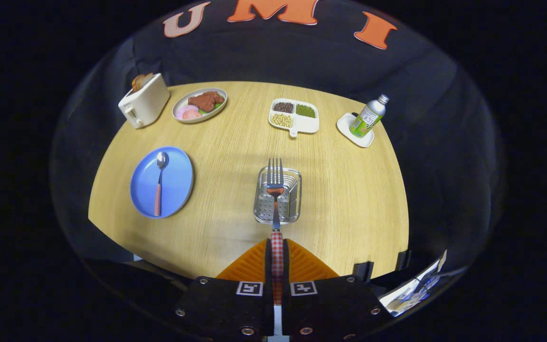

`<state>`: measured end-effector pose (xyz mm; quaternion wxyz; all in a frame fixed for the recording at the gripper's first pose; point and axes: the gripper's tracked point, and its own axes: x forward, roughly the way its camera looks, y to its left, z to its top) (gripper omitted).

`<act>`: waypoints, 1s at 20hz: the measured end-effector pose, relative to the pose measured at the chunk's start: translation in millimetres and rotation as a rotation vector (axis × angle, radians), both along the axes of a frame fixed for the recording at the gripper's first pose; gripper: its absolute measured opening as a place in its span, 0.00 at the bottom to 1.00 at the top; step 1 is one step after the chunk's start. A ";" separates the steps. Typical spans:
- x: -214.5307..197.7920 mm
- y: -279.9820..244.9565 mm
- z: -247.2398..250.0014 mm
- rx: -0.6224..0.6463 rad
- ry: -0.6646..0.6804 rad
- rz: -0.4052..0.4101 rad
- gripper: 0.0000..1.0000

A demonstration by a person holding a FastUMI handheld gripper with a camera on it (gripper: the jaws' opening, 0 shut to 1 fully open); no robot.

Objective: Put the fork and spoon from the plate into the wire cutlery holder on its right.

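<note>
We see our gripper (277, 259) as two black blocks studded with silver screws, each bearing a small square black-and-white marker near the inner edge, with ribbed wedge-shaped fingers (249, 268) tapering forward from them

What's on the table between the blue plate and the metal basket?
Nothing: in the gripper view, only bare wood lies between the blue plate and the wire cutlery holder. The hand-held gripper holds the fork above the holder.

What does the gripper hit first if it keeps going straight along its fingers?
Likely the wire cutlery holder: the gripper, shut on the fork, aims its tines over it. Beyond it lies the divided dish. Height above the holder is unclear.
</note>
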<state>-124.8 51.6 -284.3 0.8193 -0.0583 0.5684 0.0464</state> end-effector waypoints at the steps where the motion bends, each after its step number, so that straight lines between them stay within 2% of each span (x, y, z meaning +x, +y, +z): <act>1: -1.0 -2.3 -4.4 -0.013 0.030 0.025 0.07; 8: 2.1 -2.7 -21.5 -0.053 0.210 0.161 0.07; 14: 9.0 -8.5 -39.8 -0.038 0.366 0.164 0.07; 20: 26.8 -7.7 -51.6 -0.010 0.429 0.139 0.07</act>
